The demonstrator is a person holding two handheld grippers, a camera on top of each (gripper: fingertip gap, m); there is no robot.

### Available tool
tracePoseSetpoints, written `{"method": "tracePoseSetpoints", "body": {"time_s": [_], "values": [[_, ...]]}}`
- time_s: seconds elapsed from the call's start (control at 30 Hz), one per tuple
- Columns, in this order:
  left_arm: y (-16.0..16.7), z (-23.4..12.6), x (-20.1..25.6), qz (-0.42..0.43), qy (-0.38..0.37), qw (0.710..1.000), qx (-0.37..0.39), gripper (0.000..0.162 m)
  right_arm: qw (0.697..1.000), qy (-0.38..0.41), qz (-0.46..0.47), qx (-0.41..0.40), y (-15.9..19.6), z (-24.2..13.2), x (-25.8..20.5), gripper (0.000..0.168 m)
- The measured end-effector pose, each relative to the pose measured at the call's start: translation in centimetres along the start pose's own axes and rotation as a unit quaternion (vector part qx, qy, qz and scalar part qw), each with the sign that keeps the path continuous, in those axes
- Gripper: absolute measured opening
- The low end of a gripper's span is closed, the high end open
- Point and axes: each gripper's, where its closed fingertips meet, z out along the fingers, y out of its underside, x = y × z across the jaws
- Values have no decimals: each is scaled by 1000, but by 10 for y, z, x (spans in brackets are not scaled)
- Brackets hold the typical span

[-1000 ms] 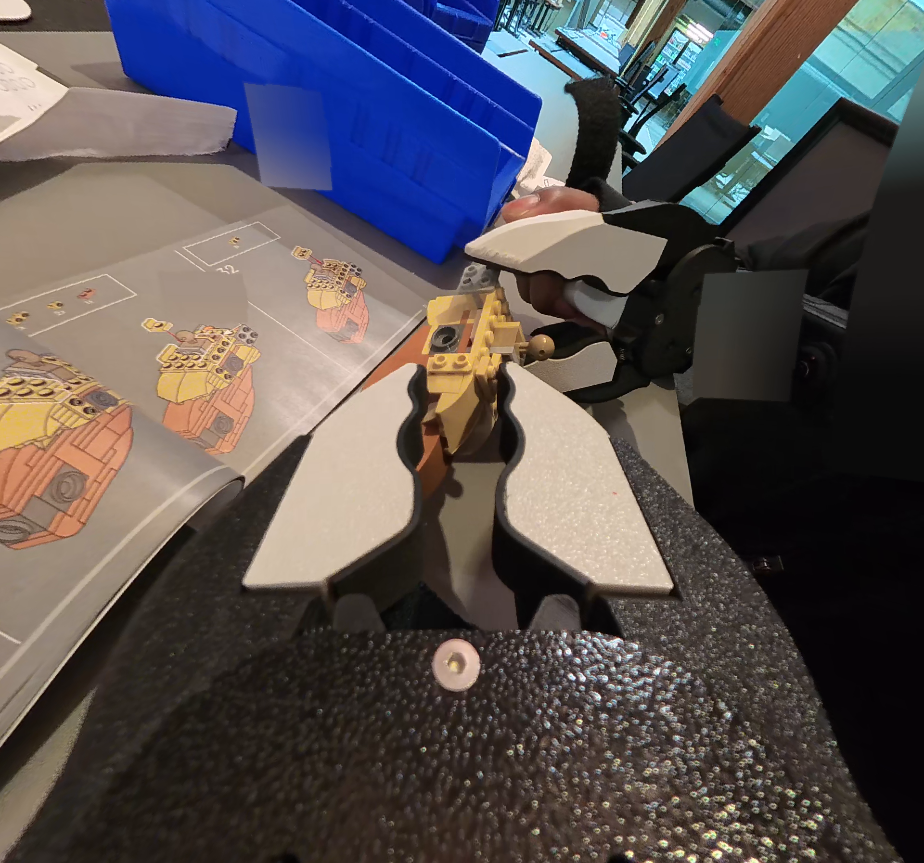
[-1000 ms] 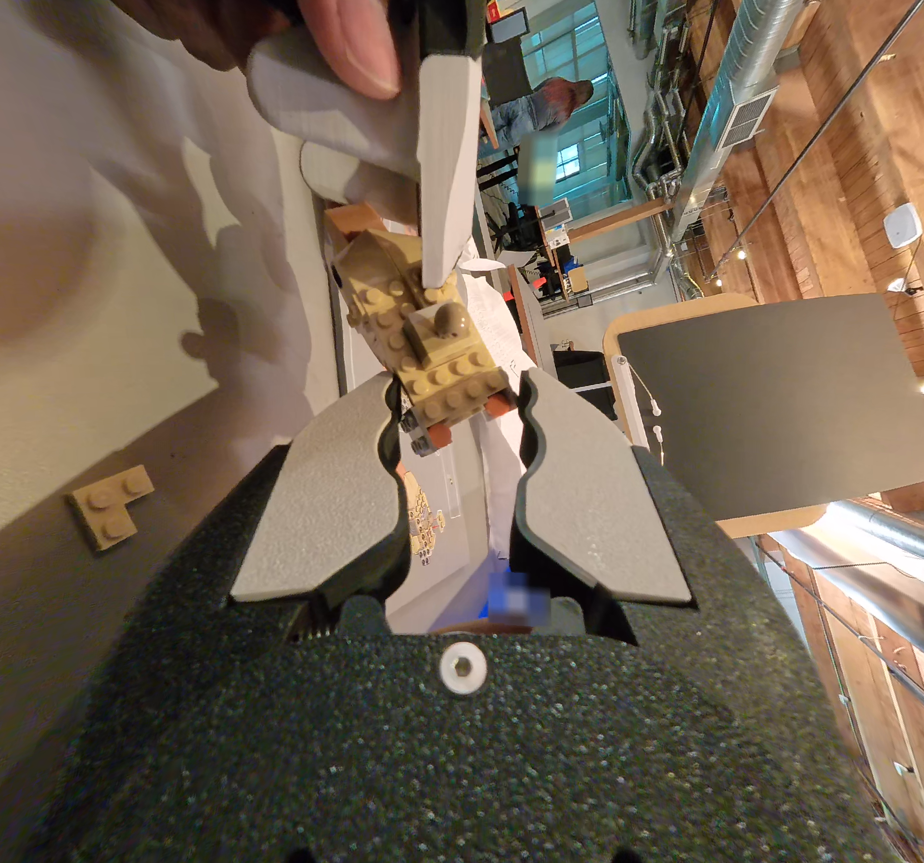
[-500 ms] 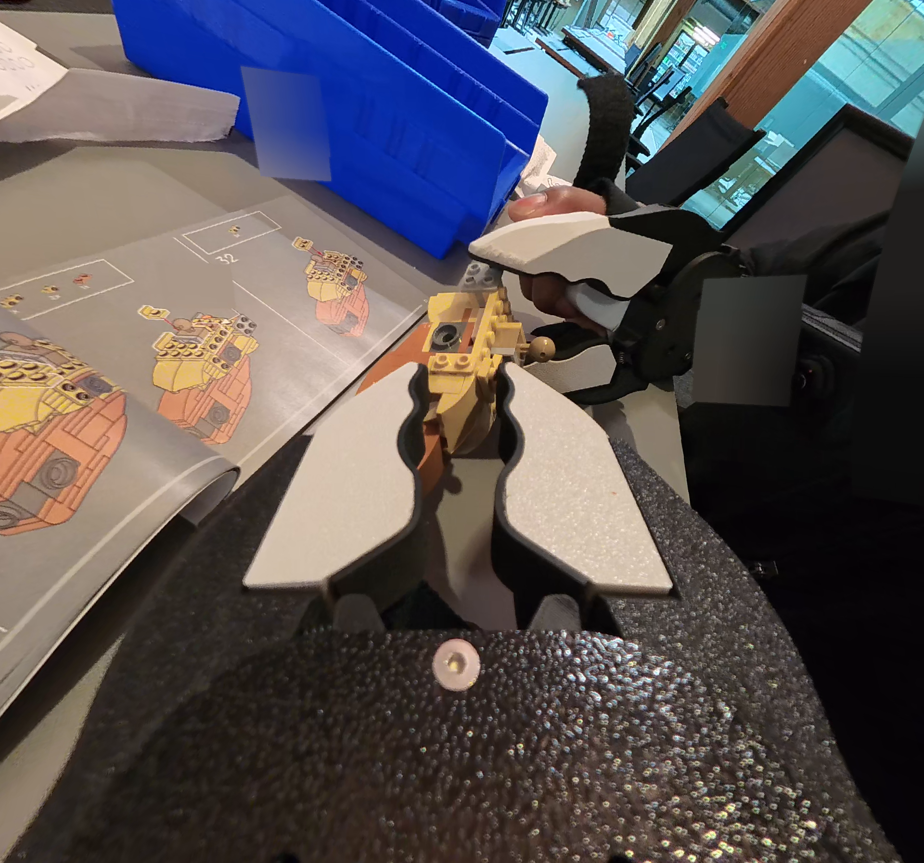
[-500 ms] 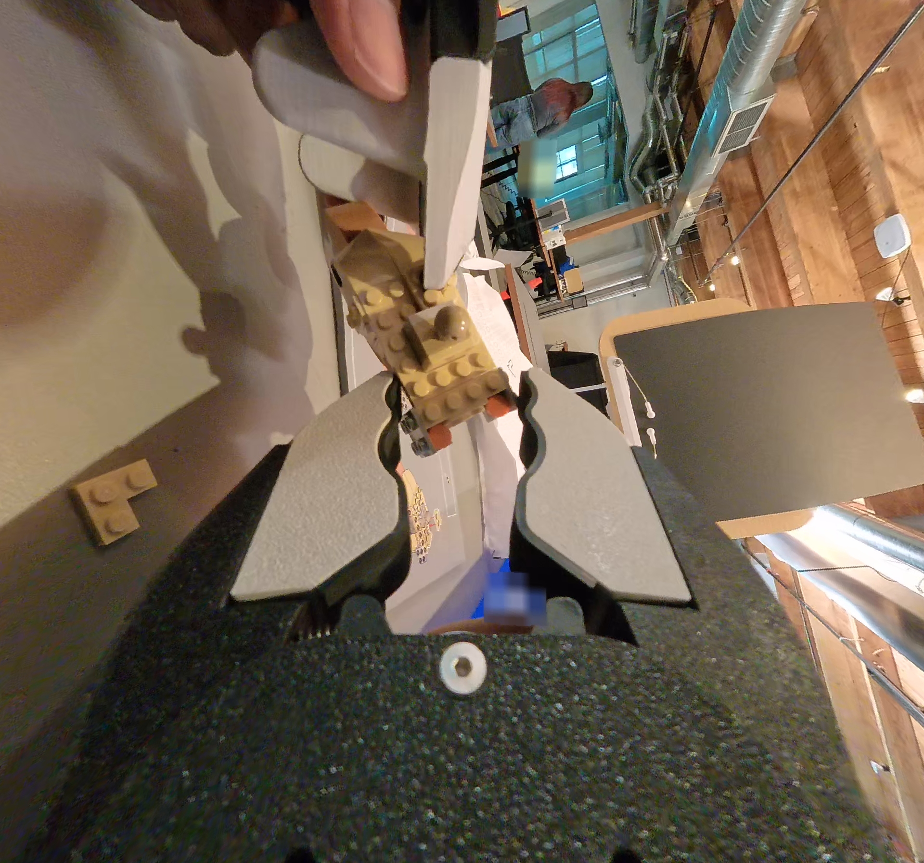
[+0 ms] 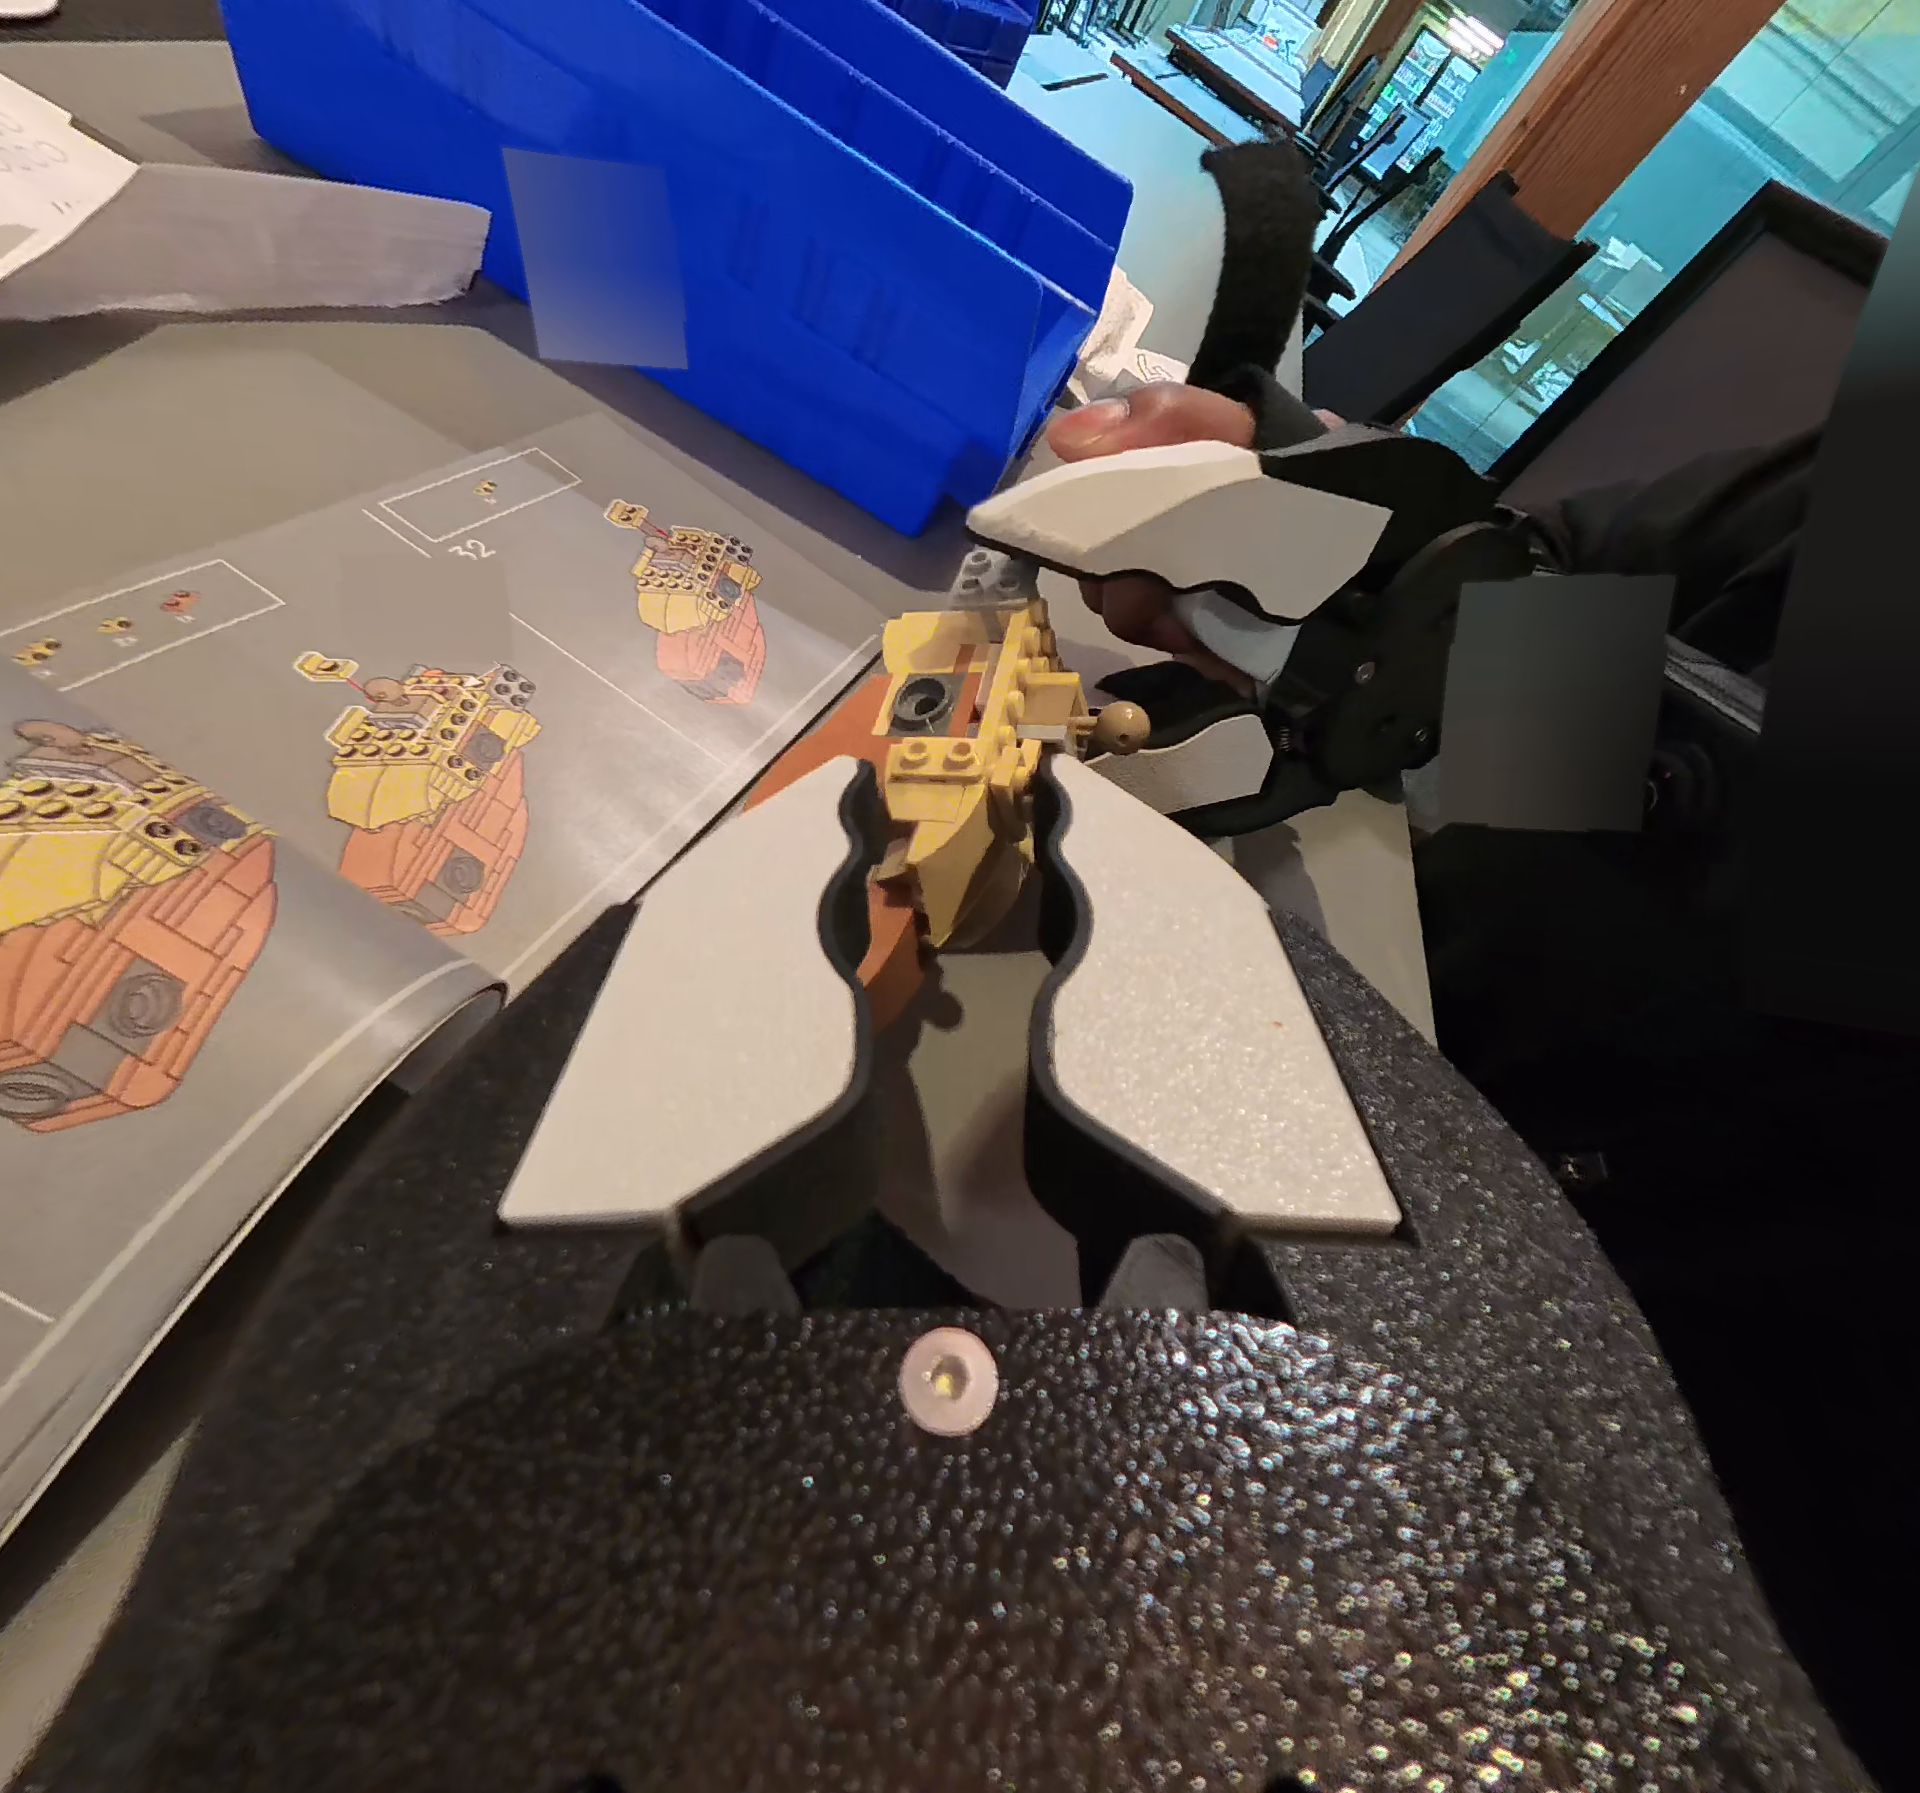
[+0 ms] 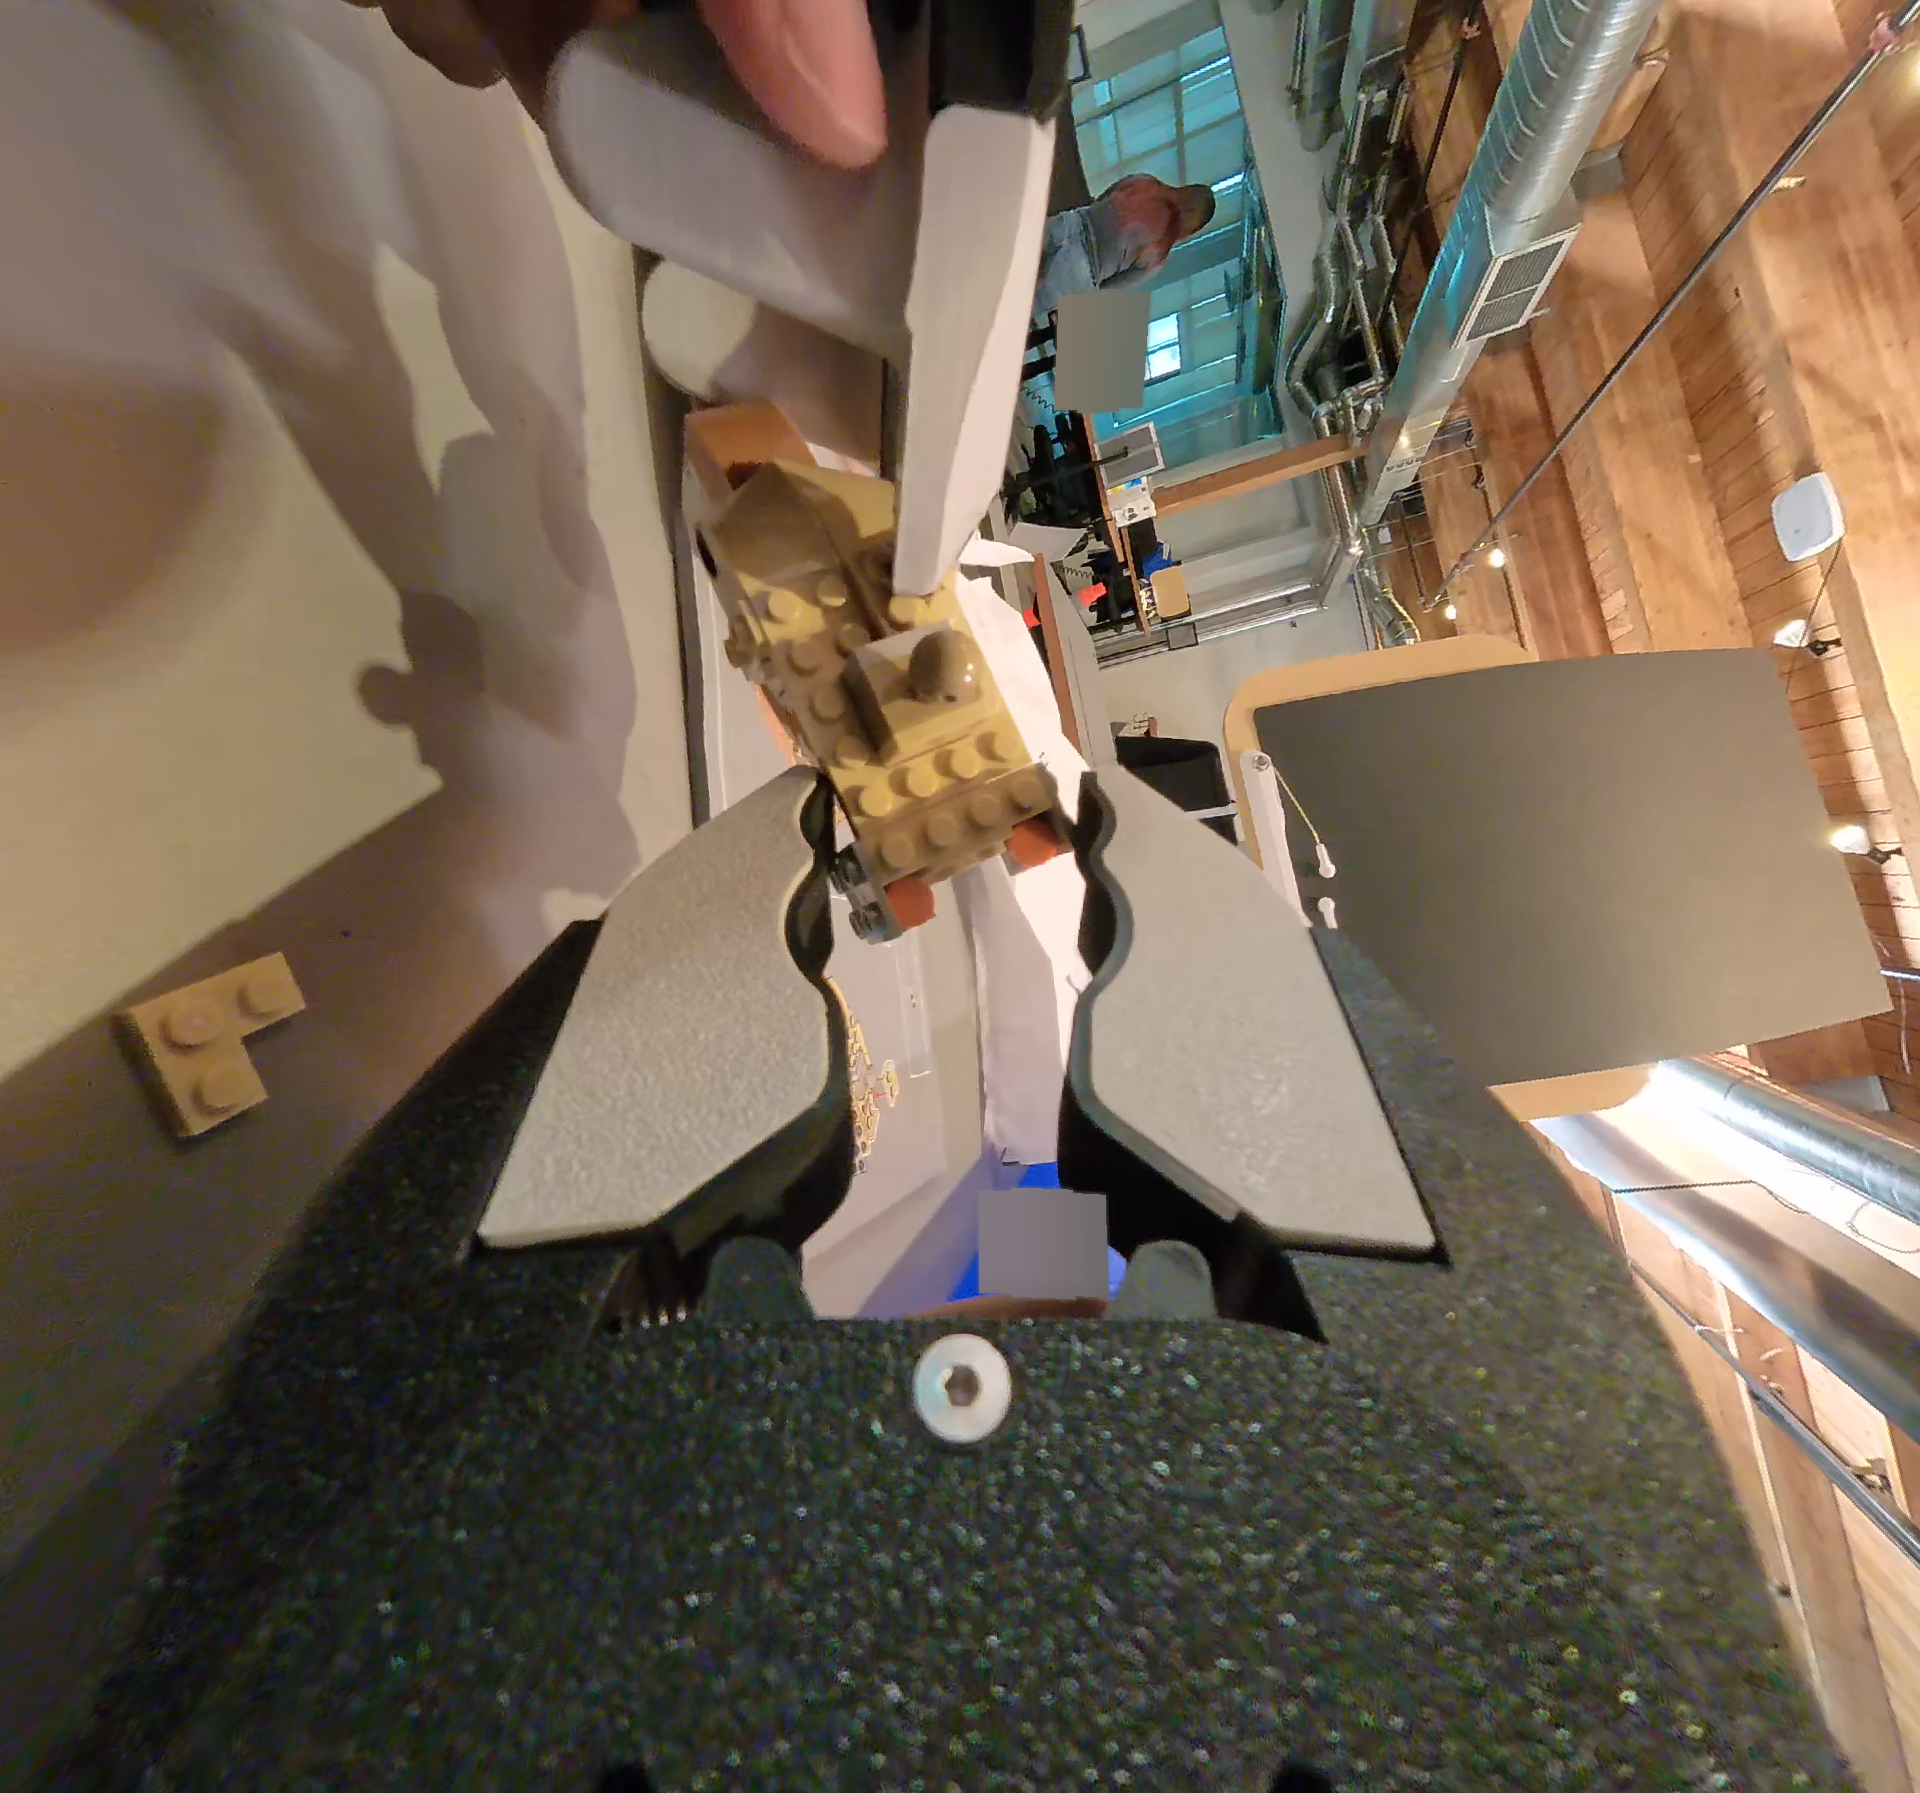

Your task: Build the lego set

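Left hand-held gripper is clamped on the tan lego model, held above the counter just beside the instruction booklet. Right hand-held gripper stands apart, fingers either side of the model's end; contact unclear.

Judgement: the small grey brick needs seating. Press square onto the studs, left grip firm.

Only the right wrist view shows a loose tan corner plate on the counter; only the left shows the blue bins behind the model.

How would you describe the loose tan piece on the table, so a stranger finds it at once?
In the right wrist view, look at the table, left of the right hand-held gripper. There the loose tan piece lies flat and alone: an L-shaped plate with three studs, apart from the lego model.
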Motion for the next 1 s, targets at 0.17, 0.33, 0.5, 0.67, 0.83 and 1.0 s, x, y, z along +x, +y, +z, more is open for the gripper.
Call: {"method": "tracePoseSetpoints", "body": {"time_s": [0.17,0.33,0.5,0.67,0.83,1.0], "values": [[1,-1,1,8,1,1000,-6,30,1000,0,-5,1,-2,0,-1,44],[0,-2,2,23,-2,1000,-11,30,1000,0,-7,2,-3,-1,-1,44],[1,-3,3,51,-9,998,-24,32,1000,2,-20,4,-6,-2,-1,44],[3,-5,5,70,-8,997,-36,33,999,7,-34,9,-10,-3,-2,44],[5,-7,10,73,12,996,-45,27,999,12,-48,17,-14,-5,-2,44],[7,-8,12,65,25,996,-46,26,998,14,-53,21,-16,-6,-3,44]]}}
